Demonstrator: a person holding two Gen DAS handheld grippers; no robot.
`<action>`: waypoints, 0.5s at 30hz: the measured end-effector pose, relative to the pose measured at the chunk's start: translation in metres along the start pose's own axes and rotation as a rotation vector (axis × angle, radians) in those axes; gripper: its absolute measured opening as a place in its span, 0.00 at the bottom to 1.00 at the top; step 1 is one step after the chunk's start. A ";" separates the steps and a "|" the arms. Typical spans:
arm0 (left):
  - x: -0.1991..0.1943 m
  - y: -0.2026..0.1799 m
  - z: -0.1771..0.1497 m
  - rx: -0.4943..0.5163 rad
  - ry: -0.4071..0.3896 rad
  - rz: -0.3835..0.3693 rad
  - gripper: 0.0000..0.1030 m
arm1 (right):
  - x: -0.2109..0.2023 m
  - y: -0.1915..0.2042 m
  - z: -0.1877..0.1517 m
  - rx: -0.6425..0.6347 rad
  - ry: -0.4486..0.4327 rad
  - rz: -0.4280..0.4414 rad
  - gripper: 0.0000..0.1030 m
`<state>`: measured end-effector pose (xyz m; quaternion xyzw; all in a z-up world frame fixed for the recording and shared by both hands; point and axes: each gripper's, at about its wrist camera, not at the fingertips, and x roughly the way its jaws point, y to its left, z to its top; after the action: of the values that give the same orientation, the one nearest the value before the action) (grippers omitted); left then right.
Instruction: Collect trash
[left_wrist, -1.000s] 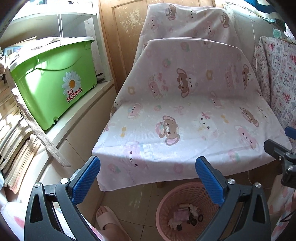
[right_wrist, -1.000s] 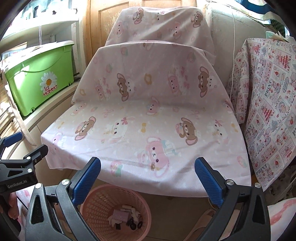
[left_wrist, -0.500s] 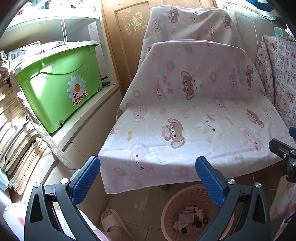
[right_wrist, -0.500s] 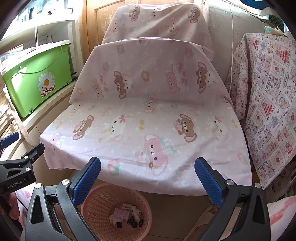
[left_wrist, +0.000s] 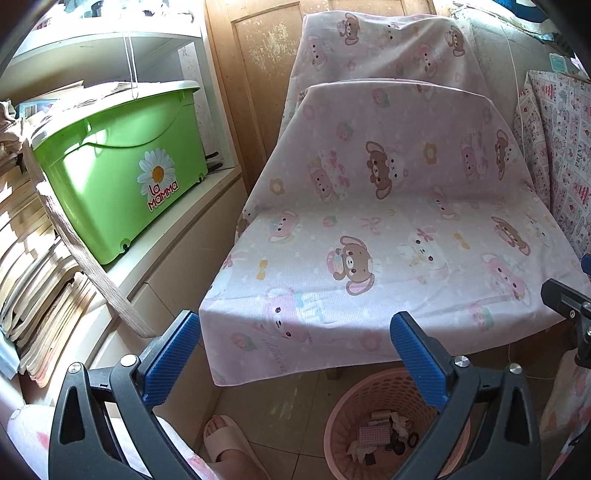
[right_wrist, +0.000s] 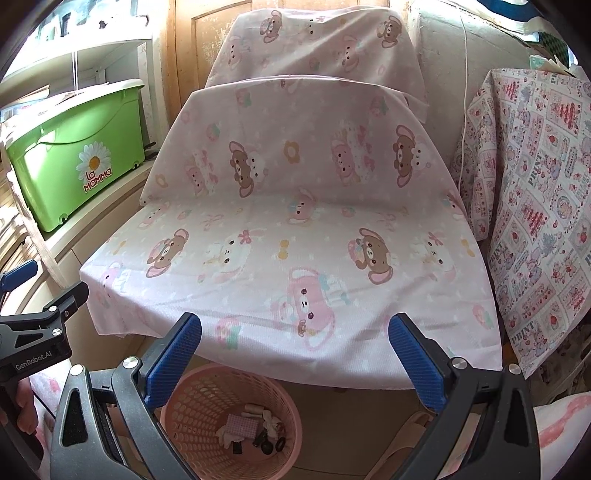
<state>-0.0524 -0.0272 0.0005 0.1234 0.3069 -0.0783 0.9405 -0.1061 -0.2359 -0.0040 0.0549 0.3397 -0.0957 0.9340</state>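
Both views had drifted slightly; left gripper (left_wrist: 295, 354) and right gripper (right_wrist: 294, 356) hung apart, empty; trash (right_wrist: 255, 432) lay binned, seat (right_wrist: 295, 258) apparently clear.

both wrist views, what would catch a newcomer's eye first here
The pink cartoon-bear sheet draped over a chair fills the middle of both views. On the shelf to its left sits a bright green bin with a daisy logo. On the floor below the sheet's front edge stands a pink basket with scraps of trash in its bottom, between the two open claws, left and right.
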 end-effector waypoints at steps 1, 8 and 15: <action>0.000 0.000 0.000 0.001 0.000 0.000 0.99 | 0.000 0.001 0.000 -0.001 0.001 -0.001 0.99; 0.001 0.001 -0.001 0.006 0.004 0.003 0.99 | 0.002 0.001 0.000 -0.004 0.008 -0.007 0.99; 0.003 0.002 -0.002 0.004 0.013 -0.001 0.99 | 0.002 -0.001 0.000 -0.001 0.009 -0.012 0.99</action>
<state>-0.0507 -0.0250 -0.0021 0.1259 0.3129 -0.0785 0.9381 -0.1053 -0.2368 -0.0054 0.0530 0.3443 -0.1011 0.9319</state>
